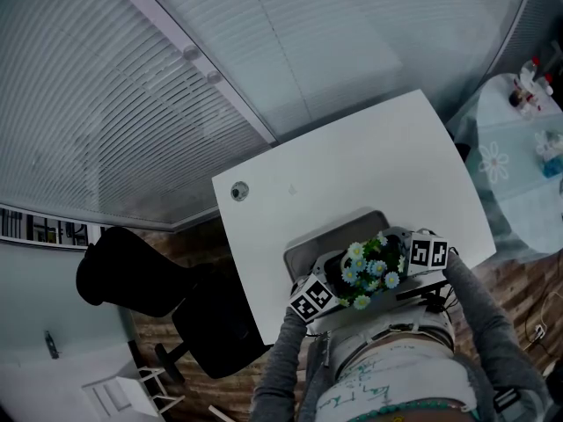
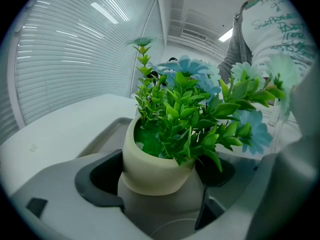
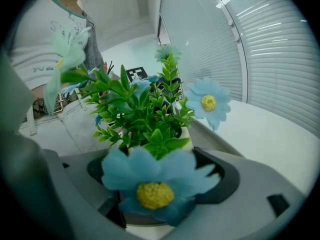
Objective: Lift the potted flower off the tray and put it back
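Low in the head view's centre, the potted flower [image 1: 369, 269] sits between both grippers, over the near end of the grey tray [image 1: 308, 251] on the white table [image 1: 352, 165]. Whether its base touches the tray cannot be told.

At the lower left of the plant, the left gripper [image 1: 327, 287] reaches in from the person's side, its marker cube turned upward and a grey sleeve [image 1: 277, 367] running down to the bottom edge. In the left gripper view its jaws stand narrow, pressed on either flank of the cream pot [image 2: 155, 169], with the tray's rim [image 2: 107, 131] behind.

At the plant's right, the right gripper [image 1: 413, 262] comes in from the opposite side, and its forearm [image 1: 493, 323] slants toward the lower right corner. In the right gripper view its jaws sit close against both sides of the pot's rim [image 3: 186, 134], gripping it, though a large blue bloom [image 3: 155, 184] covers much of the contact. Green leaves and pale blue flowers rise upright above both pairs of jaws.
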`<state>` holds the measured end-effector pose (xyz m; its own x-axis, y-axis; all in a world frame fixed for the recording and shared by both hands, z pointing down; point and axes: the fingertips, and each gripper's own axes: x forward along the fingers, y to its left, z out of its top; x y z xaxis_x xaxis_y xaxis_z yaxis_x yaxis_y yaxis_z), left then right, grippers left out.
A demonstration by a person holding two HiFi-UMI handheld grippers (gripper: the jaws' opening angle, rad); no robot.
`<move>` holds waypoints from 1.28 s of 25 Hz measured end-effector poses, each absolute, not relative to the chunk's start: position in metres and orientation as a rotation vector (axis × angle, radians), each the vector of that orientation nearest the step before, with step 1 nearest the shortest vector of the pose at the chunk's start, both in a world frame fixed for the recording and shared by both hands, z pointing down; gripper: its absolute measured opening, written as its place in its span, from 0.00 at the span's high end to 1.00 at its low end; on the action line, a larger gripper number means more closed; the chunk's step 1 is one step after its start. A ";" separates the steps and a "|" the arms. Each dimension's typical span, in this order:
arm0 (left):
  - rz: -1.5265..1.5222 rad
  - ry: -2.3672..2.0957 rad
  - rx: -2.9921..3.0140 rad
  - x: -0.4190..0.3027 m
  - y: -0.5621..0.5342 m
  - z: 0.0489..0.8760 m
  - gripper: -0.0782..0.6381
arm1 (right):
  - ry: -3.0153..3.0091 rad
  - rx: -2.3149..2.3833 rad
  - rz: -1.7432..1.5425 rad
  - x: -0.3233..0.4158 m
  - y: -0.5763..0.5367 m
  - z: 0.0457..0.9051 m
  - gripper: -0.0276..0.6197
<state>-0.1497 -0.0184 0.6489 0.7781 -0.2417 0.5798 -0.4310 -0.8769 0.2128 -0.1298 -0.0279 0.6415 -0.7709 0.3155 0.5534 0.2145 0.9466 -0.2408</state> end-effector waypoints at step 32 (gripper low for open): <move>0.814 -0.552 2.630 -0.147 -0.017 0.628 0.27 | -2.450 -0.396 0.216 -0.126 -0.028 0.624 0.37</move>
